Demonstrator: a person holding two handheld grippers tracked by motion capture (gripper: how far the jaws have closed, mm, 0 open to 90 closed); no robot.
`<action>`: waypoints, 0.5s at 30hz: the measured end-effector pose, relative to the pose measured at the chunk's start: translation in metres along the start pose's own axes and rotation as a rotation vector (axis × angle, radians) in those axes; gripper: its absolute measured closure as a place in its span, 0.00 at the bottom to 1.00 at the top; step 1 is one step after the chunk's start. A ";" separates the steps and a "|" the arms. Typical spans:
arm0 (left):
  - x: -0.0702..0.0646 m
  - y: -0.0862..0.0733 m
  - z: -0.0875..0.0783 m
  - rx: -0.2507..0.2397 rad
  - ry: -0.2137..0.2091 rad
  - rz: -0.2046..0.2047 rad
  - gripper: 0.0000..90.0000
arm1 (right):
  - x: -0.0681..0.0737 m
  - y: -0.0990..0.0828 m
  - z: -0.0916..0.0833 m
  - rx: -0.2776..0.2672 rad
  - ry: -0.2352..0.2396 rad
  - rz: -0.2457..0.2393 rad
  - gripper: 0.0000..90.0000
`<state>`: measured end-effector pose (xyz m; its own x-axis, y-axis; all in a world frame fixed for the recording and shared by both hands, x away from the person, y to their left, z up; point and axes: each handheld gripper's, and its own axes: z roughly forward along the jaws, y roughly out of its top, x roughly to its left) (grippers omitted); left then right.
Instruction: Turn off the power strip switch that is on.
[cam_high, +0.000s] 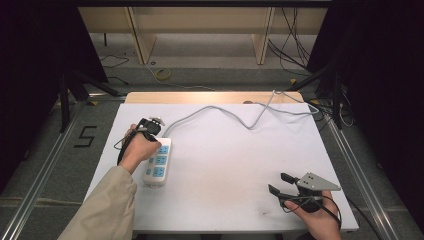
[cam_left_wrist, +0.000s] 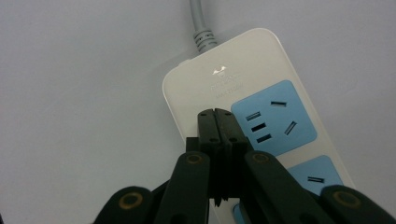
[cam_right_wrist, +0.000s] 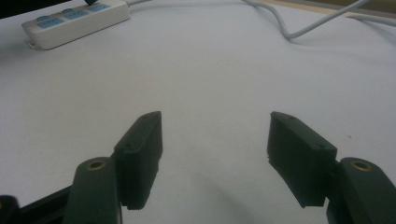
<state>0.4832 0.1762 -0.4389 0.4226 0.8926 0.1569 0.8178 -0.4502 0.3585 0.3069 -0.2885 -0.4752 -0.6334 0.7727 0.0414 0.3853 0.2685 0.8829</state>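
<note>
A white power strip (cam_high: 158, 166) with blue sockets lies at the table's left, its grey cable (cam_high: 225, 111) running to the back right. In the left gripper view the strip (cam_left_wrist: 219, 79) sits under my left gripper (cam_left_wrist: 216, 113), whose jaws are shut together with nothing between them, tips over the strip's top beside a blue socket (cam_left_wrist: 273, 116). In the high view the left gripper (cam_high: 151, 127) is over the strip's far end. My right gripper (cam_high: 278, 184) rests near the front right, open and empty. From the right gripper view (cam_right_wrist: 215, 135) the strip (cam_right_wrist: 77, 23) lies far off.
The white table (cam_high: 220, 165) has a wooden strip along its back edge. Black stands and loose cables are on the floor at both sides. A floor marking "5" (cam_high: 86, 136) lies left of the table. Wooden furniture stands behind.
</note>
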 end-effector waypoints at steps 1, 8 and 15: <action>0.000 0.000 0.000 0.000 0.000 0.000 1.00 | 0.000 0.000 0.000 0.001 -0.001 0.002 0.41; 0.000 0.000 0.000 0.000 0.002 0.001 1.00 | 0.000 0.000 0.000 0.000 0.000 0.001 0.41; -0.001 0.000 -0.001 0.006 0.001 0.007 1.00 | 0.000 0.000 0.000 -0.001 -0.001 0.001 0.41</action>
<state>0.4824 0.1759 -0.4385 0.4282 0.8894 0.1602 0.8170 -0.4568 0.3520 0.3070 -0.2886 -0.4752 -0.6327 0.7732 0.0418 0.3851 0.2674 0.8833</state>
